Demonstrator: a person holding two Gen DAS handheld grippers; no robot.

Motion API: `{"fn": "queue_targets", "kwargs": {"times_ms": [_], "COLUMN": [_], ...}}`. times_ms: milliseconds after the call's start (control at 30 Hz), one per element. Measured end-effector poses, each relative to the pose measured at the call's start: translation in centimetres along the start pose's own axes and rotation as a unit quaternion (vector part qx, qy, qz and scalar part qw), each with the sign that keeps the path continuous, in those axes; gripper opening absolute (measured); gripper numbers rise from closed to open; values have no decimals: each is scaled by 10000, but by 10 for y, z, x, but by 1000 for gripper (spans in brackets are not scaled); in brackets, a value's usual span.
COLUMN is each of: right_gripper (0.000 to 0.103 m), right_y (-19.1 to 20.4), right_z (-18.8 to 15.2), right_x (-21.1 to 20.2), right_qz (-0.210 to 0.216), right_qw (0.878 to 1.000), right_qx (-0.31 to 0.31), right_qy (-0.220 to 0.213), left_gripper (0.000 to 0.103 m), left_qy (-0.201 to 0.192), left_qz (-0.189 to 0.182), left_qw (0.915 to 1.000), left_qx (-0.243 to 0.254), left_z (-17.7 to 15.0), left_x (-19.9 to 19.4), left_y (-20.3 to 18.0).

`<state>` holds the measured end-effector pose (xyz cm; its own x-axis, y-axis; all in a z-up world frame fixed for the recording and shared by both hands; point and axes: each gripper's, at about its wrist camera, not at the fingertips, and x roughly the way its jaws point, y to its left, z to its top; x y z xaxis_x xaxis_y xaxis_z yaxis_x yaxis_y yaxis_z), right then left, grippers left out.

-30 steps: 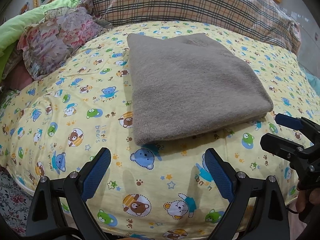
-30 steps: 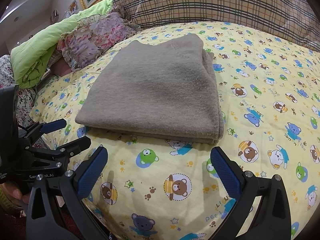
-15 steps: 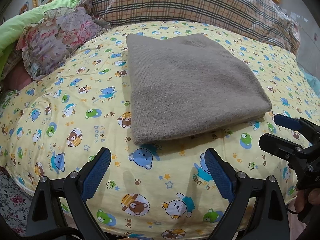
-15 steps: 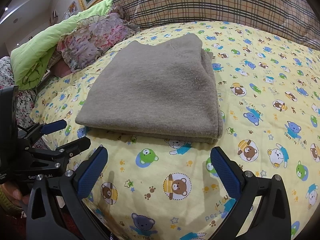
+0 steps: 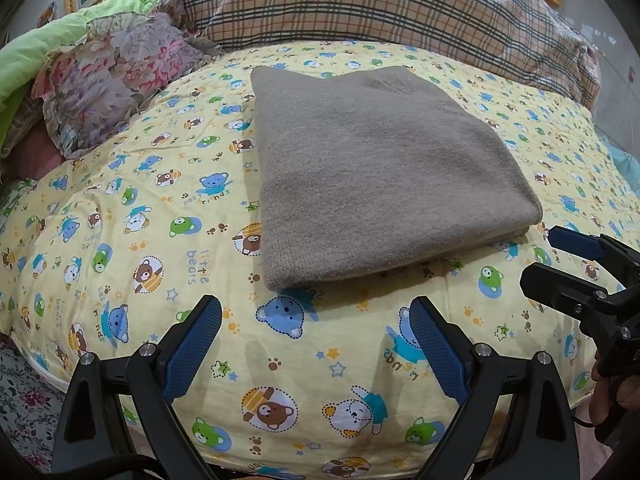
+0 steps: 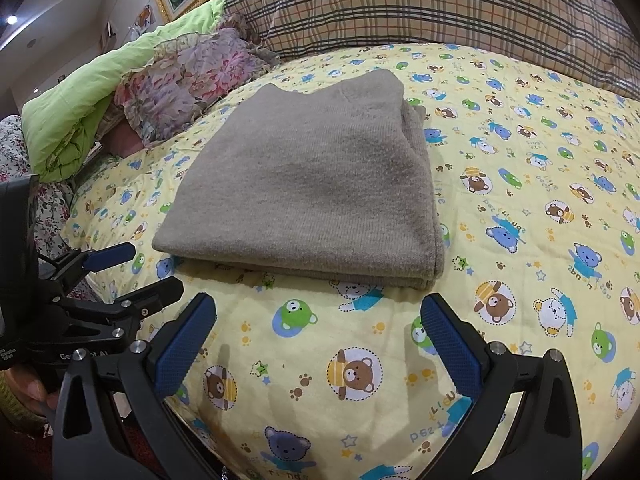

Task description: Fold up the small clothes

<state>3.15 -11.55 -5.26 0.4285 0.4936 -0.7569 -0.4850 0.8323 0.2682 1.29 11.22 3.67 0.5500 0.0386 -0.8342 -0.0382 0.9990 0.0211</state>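
Note:
A grey-brown knit garment point(image 5: 380, 176) lies folded into a neat rectangle on the yellow bear-print quilt point(image 5: 140, 240); it also shows in the right wrist view point(image 6: 312, 184). My left gripper point(image 5: 316, 320) is open and empty, just short of the garment's near edge. My right gripper point(image 6: 318, 316) is open and empty, also just short of the near folded edge. Each gripper shows at the side of the other's view: the right one point(image 5: 560, 256) and the left one point(image 6: 136, 272).
A plaid pillow point(image 5: 380, 0) lies behind the garment. A floral cushion point(image 5: 108, 80) and a green blanket point(image 6: 80, 112) lie at the back left. The quilt's edge drops off near the grippers.
Both grippers have edged very slightly back or down; the garment sits a touch higher in both views. The garment itself has not moved.

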Motion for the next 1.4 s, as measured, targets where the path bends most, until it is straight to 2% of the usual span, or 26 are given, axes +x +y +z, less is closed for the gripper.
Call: {"fn": "queue_targets", "kwargs": {"times_ms": [733,900,1400], "right_gripper": [102,102,102], "right_y": [-1,0,-7], "right_z": [14,23,37], "right_x": [-8,-6,-3], "right_qz": [111,239,264], "right_qw": [9999,9997,9996], "right_qx": [-30,-62,-20], "right_qy": [-35,11,30], "left_gripper": [95,95,95], "left_qy": [-6,25,12], "left_qz": [3,-4,66], "left_qw": [9999,10000,10000], "left_qx": [105,45,-5], "left_z": [15,22,35], "left_x": [-3,-3,-3], "left_y": [-1,1,4]}}
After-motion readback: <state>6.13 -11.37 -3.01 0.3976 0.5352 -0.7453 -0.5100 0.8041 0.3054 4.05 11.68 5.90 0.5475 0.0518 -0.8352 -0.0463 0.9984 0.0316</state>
